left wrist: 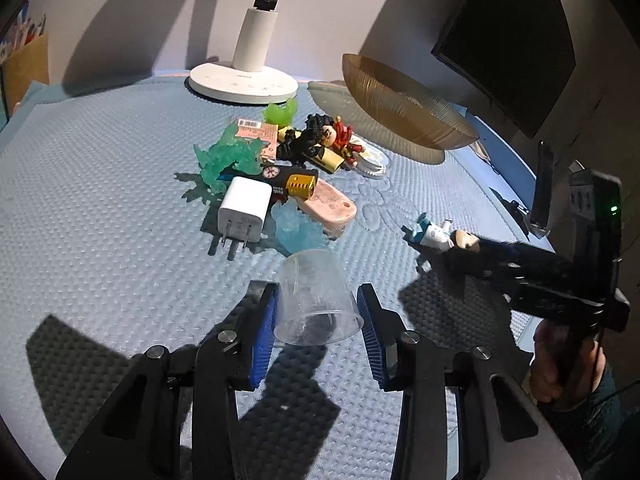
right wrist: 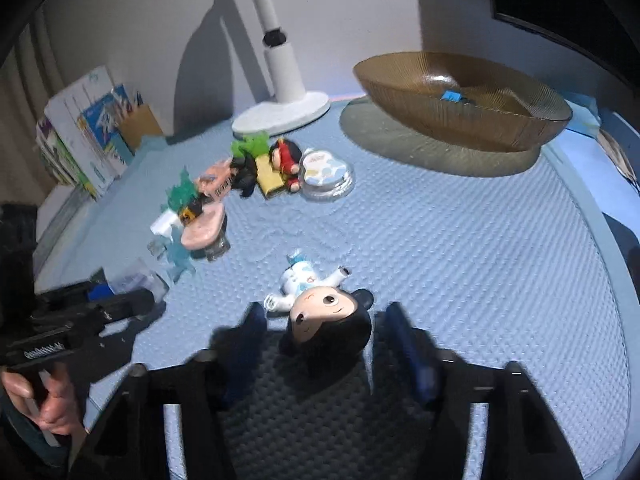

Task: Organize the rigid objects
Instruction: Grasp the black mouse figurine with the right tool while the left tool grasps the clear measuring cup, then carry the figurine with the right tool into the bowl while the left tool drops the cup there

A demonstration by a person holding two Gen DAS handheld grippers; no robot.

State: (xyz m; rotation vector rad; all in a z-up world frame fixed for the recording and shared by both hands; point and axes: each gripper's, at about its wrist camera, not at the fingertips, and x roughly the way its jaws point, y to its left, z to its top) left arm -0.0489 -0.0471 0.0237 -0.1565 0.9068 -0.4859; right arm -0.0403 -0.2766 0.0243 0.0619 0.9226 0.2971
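Lower centre of the left wrist view, your left hand-held gripper (left wrist: pixel 318 320) is clamped on the clear plastic cup (left wrist: pixel 316 300), which lies tipped with its mouth toward the camera. Both blue pads sit against its sides, so it looks held ready to carry, probably to the amber bowl (left wrist: pixel 400 108) at upper right of that frame.

Lower centre of the right wrist view, your right hand-held gripper (right wrist: pixel 326 340) straddles the dark-haired figurine (right wrist: pixel 320 312), which lies on its back on the blue mat (right wrist: pixel 480 260) with its head toward the camera. The jaws are spread with a visible gap on each side of the head, so nothing is gripped; whether the toy is lined up for a pick or just let go, I can't tell. In the left view the same figurine shows at centre right, just ahead of that gripper's tips.

The remaining clutter sits in one heap at centre left: white charger (left wrist: pixel 242 210), green flame pieces (left wrist: pixel 228 156), pink case (left wrist: pixel 332 208), red-and-black figurine (left wrist: pixel 324 138), all in front of the lamp base (left wrist: pixel 242 82). Something blue already lies in the bowl in the right view, which suggests it is the collecting spot, well apart from both grippers.
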